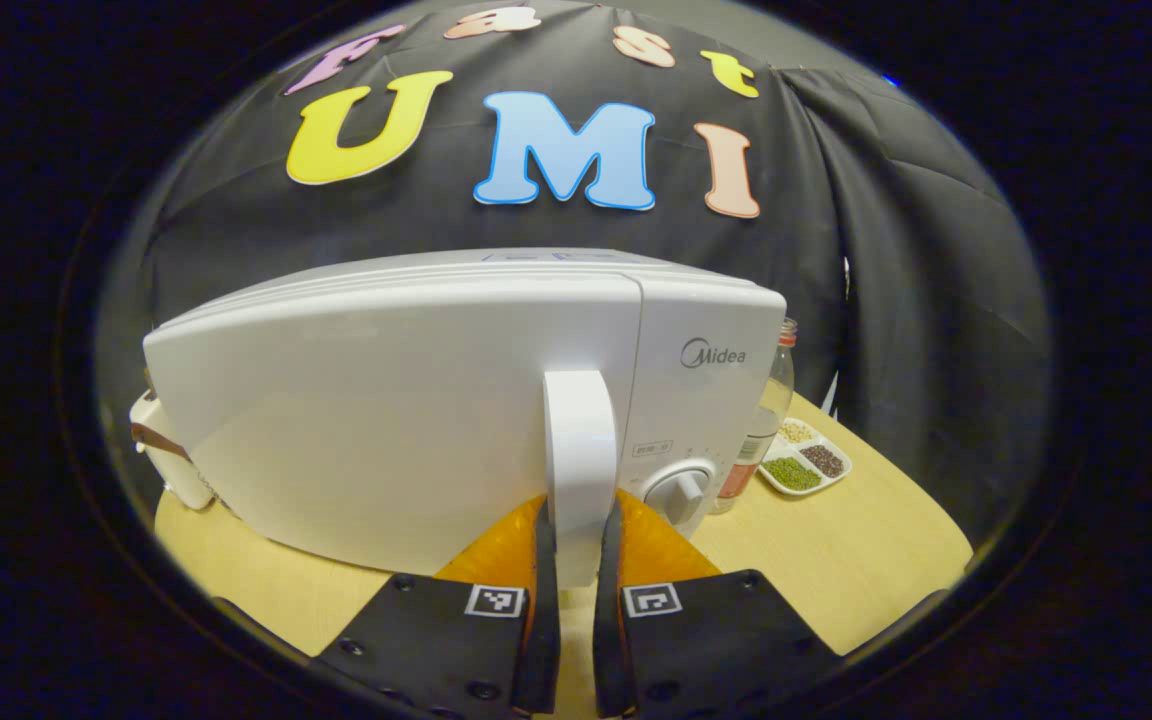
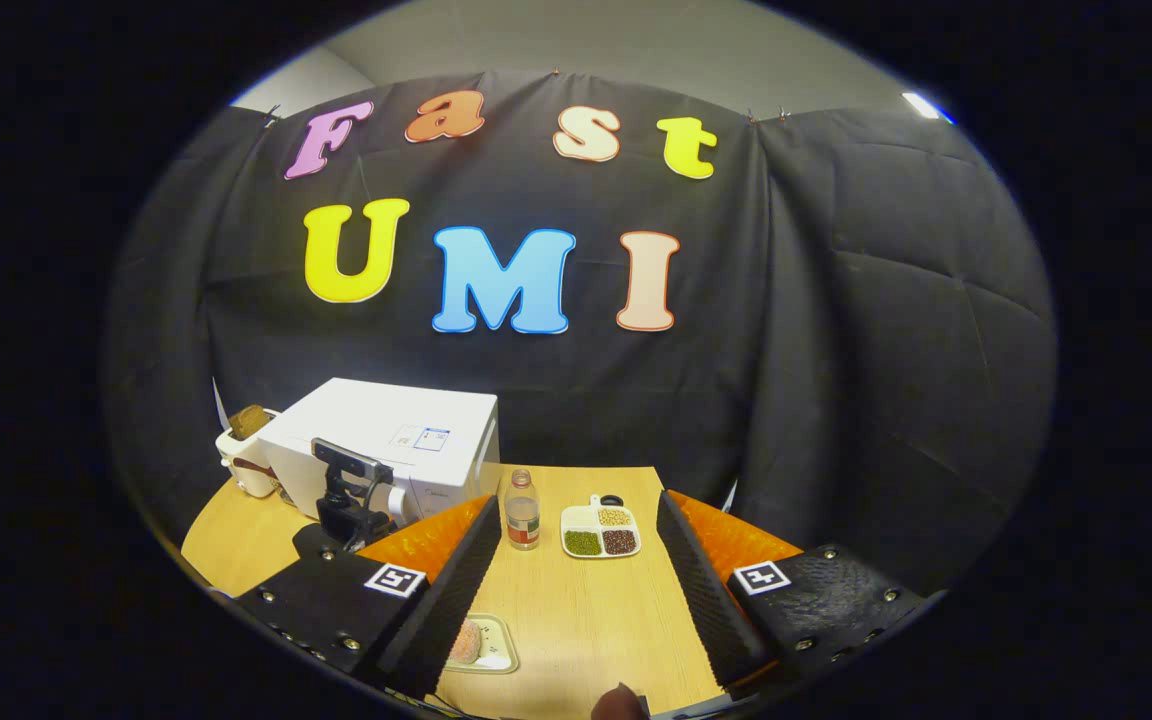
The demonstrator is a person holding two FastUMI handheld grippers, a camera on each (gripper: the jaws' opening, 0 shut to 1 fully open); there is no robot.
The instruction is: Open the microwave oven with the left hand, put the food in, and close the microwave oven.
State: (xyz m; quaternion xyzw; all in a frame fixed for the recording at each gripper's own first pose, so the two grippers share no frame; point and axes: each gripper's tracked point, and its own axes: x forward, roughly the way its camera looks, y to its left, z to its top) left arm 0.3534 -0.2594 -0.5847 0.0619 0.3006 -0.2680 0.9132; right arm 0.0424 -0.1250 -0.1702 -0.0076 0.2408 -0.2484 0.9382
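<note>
Microwave (image 1: pixel 386 420): lower front hidden behind the left gripper (image 1: pixel 576 560); door-handle base is covered by its fingers. Food (image 2: pixel 466 642): partly masked by a right-gripper finger (image 2: pixel 441 600). Bottle (image 1: pixel 771 420): left side is concealed by the microwave. Tray (image 1: pixel 804 460) contents: too small to identify.

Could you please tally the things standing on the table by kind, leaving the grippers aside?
Microwave oven: 1
Bottle: 1
Divided dish of grains: 1
Small tray with food: 1
White container beside the microwave oven: 1
Total: 5
</note>
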